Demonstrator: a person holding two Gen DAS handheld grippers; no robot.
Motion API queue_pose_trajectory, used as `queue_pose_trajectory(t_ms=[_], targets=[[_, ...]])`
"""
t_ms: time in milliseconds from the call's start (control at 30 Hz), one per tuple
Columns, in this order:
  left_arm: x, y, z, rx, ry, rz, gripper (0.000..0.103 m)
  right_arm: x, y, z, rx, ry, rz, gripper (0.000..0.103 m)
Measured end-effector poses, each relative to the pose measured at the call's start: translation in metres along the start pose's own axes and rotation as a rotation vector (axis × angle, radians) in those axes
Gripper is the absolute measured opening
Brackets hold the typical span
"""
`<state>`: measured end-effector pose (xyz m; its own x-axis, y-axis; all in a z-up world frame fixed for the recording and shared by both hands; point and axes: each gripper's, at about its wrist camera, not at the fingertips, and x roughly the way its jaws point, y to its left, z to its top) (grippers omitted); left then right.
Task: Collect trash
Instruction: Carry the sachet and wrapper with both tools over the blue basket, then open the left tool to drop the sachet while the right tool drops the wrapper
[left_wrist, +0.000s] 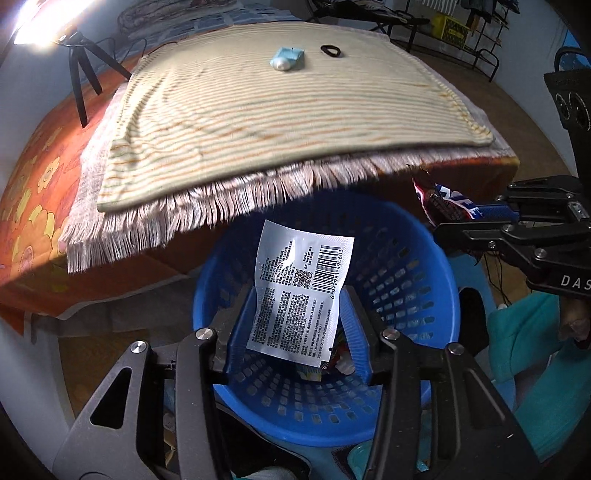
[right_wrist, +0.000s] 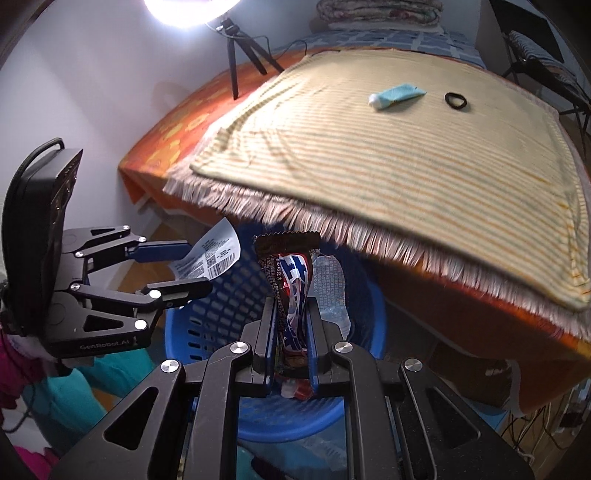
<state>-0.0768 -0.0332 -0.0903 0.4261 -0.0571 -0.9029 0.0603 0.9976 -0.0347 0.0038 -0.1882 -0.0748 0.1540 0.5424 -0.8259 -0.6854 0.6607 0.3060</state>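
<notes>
- Over on the left, the left gripper (left_wrist: 299, 314) has its jaws parted about as wide as the white sachet (left_wrist: 301, 291) between them; the blue pads sit at the sachet's two side edges, and whether they pinch it or only cradle it I cannot tell
- That sachet, printed with a barcode, hangs right above the mouth of the blue laundry-style basket (left_wrist: 406, 266), which stands on the floor just in front of the table's fringed edge (left_wrist: 184, 218)
- A few scraps of wrapper (left_wrist: 340, 363) already lie at the basket's bottom
- To the right, the right gripper (right_wrist: 291, 325) has its jaws drawn narrow, clamped on a brown, blue and white snack bar wrapper (right_wrist: 290, 280) that stands upright above the same basket (right_wrist: 207, 317)
- Risk, as I judge it: the sachet is light and curled, so on release it may flutter and catch on the rim or slide outside
- The snack wrapper may cling to a pad when the jaws part and not fall at all
- The two grippers hover close over one opening, so they could knock each other or tip the basket
- Farther right and back on the striped cloth (right_wrist: 406, 155), a pale blue tube (right_wrist: 397, 96) and a black hair tie (right_wrist: 455, 100) are not yet collected
</notes>
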Motion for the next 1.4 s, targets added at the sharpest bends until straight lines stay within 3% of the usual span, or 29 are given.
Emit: queue_pose_trajectory(t_ms=[233,500,667,733,933,1033,1400], targets=[[0.008,0.0,-0.009,0.003,0.027,0.005,0.049,0.014,0.003,-0.008,-0.015,0.034,-0.001,0.012],[0.015,0.002,-0.013,-0.006,0.052,0.012,0.058,0.022,0.002,-0.01,-0.01,0.055,-0.007,0.013],[0.02,-0.001,-0.014,0.011,0.067,0.014,0.063,0.026,0.001,-0.009,0.0,0.07,-0.011,0.029],[0.02,-0.003,-0.014,0.016,0.068,0.015,0.07,0.026,0.001,-0.009,0.0,0.068,-0.013,0.037],[0.022,-0.004,-0.014,0.018,0.07,0.021,0.075,0.027,0.0,-0.009,0.003,0.07,-0.026,0.04],[0.023,-0.003,-0.014,0.01,0.068,0.019,0.078,0.027,-0.001,-0.01,0.008,0.072,-0.031,0.048],[0.021,0.001,-0.008,-0.002,0.053,0.022,0.081,0.025,-0.004,-0.008,0.006,0.066,-0.062,0.051]])
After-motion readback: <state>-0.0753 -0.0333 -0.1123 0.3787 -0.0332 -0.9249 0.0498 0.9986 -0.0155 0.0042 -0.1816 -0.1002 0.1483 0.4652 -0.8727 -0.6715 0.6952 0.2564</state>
